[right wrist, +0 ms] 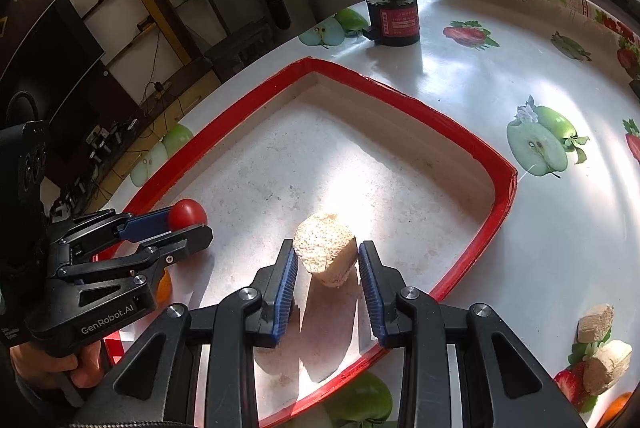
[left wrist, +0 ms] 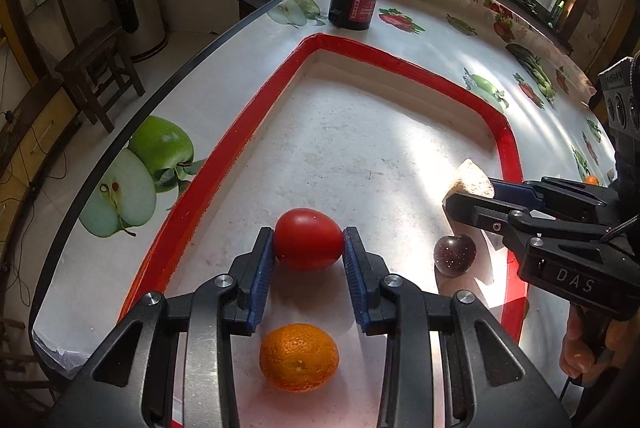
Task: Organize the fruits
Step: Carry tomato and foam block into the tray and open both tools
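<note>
My left gripper [left wrist: 308, 234] is shut on a red tomato [left wrist: 308, 242], held just over the floor of a red-rimmed tray [left wrist: 224, 164]. An orange [left wrist: 298, 356] lies in the tray under the fingers, and a dark plum [left wrist: 455, 254] rests to its right. My right gripper [right wrist: 327, 248] is shut on a beige spongy chunk [right wrist: 326, 256] above the same tray [right wrist: 400, 92]. In the right wrist view the left gripper [right wrist: 190, 226] with the tomato [right wrist: 188, 212] shows at the left. In the left wrist view the right gripper [left wrist: 472, 194] and its chunk [left wrist: 470, 178] show at the right.
A black cylinder with a cork top [right wrist: 394, 20] stands on the fruit-printed table [right wrist: 480, 76] behind the tray. Two more beige chunks [right wrist: 596, 324] and an orange [right wrist: 616, 408] lie on the table right of the tray. A hand [right wrist: 52, 364] holds the left gripper. A wooden stool [left wrist: 100, 68] stands left of the table.
</note>
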Motion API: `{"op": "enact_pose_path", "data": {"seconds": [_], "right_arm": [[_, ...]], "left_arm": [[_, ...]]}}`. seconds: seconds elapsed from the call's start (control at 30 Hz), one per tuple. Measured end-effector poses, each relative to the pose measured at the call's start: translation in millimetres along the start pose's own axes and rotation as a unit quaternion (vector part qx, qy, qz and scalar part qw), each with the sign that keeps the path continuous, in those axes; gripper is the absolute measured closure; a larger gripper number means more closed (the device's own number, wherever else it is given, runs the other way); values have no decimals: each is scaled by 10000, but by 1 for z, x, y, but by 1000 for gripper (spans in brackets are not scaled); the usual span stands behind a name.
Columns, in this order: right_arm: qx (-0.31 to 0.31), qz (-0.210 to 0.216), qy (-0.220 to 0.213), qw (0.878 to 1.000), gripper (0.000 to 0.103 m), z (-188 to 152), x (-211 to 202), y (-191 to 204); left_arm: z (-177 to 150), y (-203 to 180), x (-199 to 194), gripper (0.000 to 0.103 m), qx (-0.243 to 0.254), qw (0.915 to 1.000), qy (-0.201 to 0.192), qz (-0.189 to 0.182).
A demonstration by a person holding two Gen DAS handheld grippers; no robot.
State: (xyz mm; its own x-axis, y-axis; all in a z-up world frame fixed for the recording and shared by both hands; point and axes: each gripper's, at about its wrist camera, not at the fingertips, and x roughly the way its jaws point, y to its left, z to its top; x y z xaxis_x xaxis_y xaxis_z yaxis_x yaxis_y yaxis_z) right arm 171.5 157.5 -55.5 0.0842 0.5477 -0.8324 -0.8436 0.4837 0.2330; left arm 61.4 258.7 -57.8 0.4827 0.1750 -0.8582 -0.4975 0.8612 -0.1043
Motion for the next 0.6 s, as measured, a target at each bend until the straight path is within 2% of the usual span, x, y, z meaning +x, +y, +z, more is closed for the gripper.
{"op": "enact_pose_path", "data": {"seconds": [0.27,0.33,0.4,0.6], "right_arm": [[60,20,-54,10000,64,-2,-8,-2],[91,35,-134,9999,62,-4,-18,-3],[138,54,-231,9996,58,-9,-31,-5],[251,98,-531,9982,57,-35,-72,-9]], "left_arm": [[-2,-2,-10,70,-82,9997,-94,200],[-3,-3,-19,62,-127,9995,-205,212],[-5,-5,-29,57,-140,9990,-349,249],[-10,-22,-50,57,1,9984,-537,173]]}}
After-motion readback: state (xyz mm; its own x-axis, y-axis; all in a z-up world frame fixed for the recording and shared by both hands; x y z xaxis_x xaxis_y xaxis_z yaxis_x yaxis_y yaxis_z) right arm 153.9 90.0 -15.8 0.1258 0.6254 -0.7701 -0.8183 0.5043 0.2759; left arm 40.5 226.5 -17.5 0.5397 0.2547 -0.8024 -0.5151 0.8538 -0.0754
